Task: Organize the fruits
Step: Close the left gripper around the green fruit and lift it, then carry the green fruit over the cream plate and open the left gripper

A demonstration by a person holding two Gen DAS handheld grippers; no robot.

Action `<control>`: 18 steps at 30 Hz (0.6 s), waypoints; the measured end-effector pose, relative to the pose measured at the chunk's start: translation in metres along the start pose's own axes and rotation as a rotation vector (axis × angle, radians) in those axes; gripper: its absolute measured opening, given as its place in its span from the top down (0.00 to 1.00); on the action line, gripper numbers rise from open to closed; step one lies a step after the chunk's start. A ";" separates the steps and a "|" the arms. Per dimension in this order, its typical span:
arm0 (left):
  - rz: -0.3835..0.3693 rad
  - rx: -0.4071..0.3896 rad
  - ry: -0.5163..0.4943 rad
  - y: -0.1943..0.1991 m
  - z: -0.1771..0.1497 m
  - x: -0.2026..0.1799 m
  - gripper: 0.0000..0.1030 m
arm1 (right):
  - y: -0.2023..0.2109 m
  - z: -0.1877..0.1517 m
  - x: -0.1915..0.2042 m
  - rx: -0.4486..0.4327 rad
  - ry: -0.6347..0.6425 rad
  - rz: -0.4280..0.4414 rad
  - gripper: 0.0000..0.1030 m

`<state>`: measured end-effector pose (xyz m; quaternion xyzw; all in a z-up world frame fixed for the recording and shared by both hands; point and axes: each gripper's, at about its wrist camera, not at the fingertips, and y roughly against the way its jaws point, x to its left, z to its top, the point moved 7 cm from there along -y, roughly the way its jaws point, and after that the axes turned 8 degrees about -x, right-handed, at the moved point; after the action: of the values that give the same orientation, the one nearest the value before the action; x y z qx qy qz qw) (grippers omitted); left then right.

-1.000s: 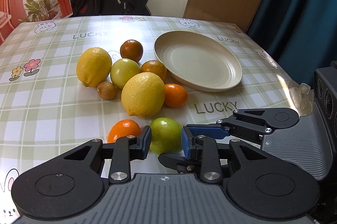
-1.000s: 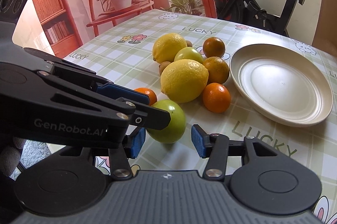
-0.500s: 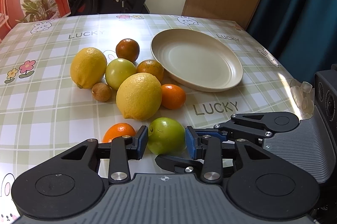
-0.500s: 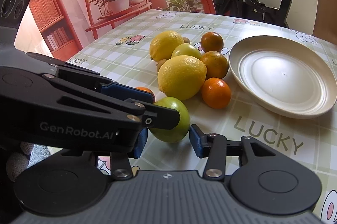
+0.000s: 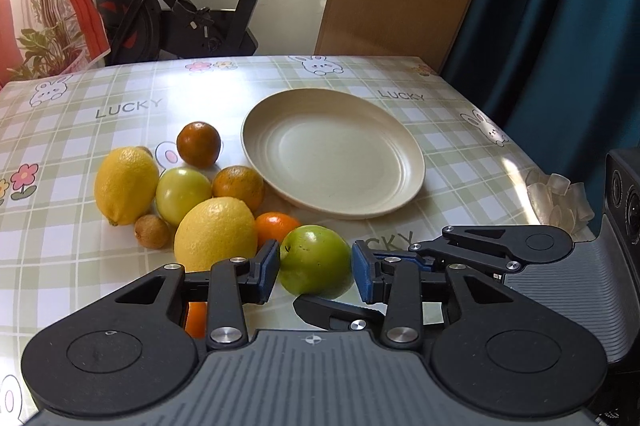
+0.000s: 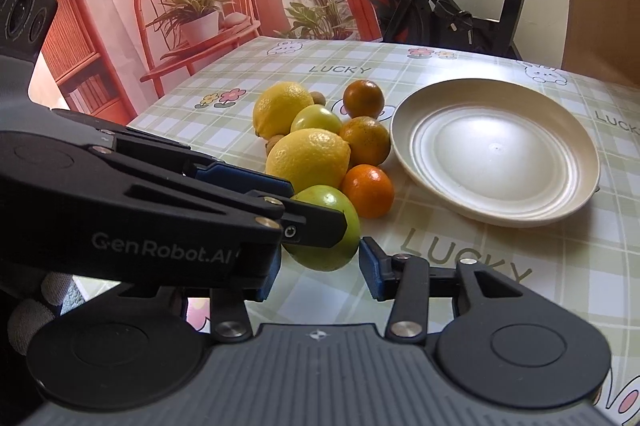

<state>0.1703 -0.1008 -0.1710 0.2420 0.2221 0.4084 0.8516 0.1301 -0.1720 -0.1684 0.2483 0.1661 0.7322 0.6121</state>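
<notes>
**Green fruit sits squarely between the left claw's pads**

Closest in, the left gripper [image 5: 315, 268] is spread about as wide as the green fruit [image 5: 316, 261], one blue pad at each flank; whether they already touch it I cannot tell. The fruit is round, so no axis matters. The right gripper [image 6: 320, 266] waits just beside, jaws parted, empty, partly behind the left tool. Beyond lie the lemons and oranges, and past them to the right, the empty plate [image 5: 408, 185], likely its destination.
</notes>
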 end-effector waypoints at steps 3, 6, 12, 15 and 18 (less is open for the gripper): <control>-0.005 -0.028 -0.029 -0.007 0.018 -0.007 0.60 | 0.005 0.013 -0.011 -0.029 -0.010 -0.023 0.56; -0.013 -0.045 -0.039 -0.021 0.036 -0.010 0.59 | 0.003 0.028 -0.022 -0.053 0.020 -0.054 0.56; -0.004 -0.028 -0.033 -0.057 0.065 0.000 0.59 | -0.020 0.052 -0.046 -0.071 0.066 -0.077 0.56; 0.004 -0.004 0.002 -0.074 0.072 0.015 0.59 | -0.040 0.059 -0.056 -0.073 0.055 -0.073 0.56; 0.010 0.023 0.040 -0.093 0.075 0.030 0.59 | -0.057 0.061 -0.064 -0.067 0.034 -0.069 0.56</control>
<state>0.2849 -0.1454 -0.1725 0.2446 0.2425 0.4150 0.8421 0.2193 -0.2270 -0.1603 0.2092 0.1604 0.7199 0.6421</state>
